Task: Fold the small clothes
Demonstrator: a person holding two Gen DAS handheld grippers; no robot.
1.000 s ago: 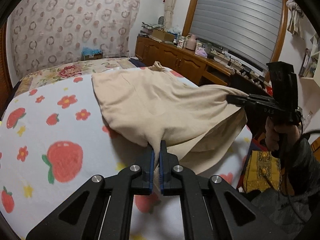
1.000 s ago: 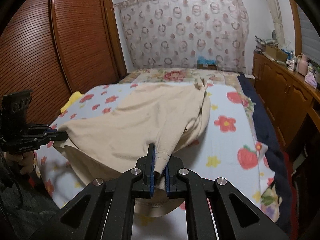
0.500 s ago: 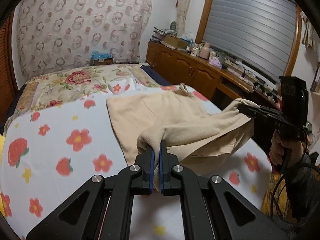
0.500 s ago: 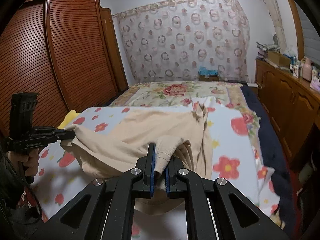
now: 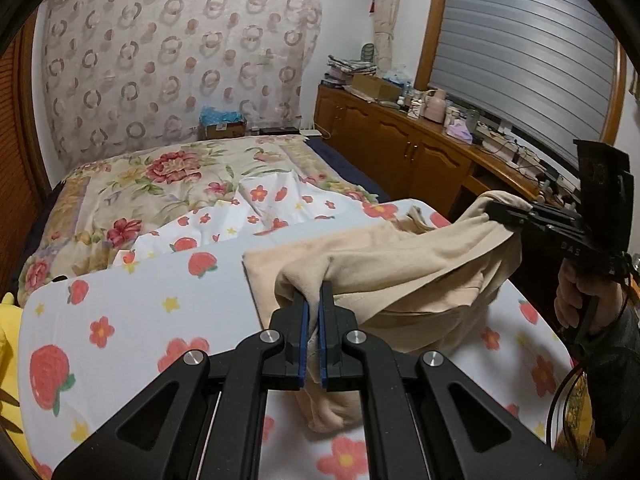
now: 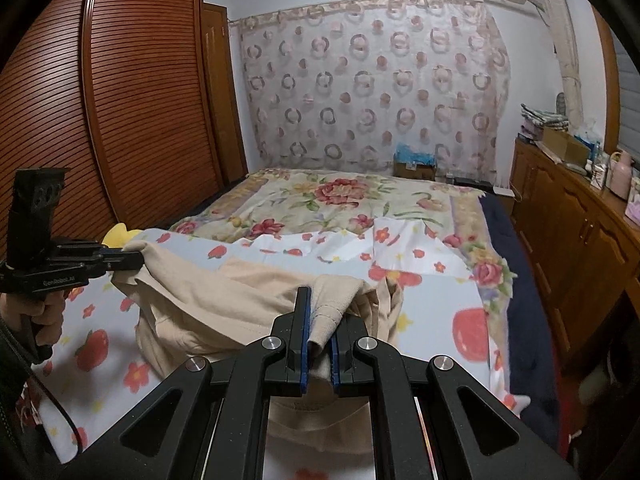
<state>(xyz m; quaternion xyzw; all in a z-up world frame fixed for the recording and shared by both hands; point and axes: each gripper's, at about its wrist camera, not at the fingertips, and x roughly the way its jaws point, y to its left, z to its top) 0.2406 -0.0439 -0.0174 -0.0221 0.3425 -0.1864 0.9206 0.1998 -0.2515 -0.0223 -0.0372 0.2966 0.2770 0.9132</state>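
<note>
- Left claw point(image 5: 313, 304): jaws nearly closed, pinching a fold of the beige garment point(image 5: 384, 268) at 6 o'clock in its own view.
- Right claw point(image 6: 320, 312): jaws narrow, gripping a ribbed hem of the same garment; in the left view it appears at 3 o'clock.
- Beige garment: lifted at both gripped edges, sagging between them, its lower part resting on the strawberry-print sheet point(image 5: 120, 320).
- Bed point(image 6: 340, 196): floral quilt at 12 o'clock, beyond the sheet.
- Patterned curtain point(image 6: 372, 80): behind the bed.
</note>
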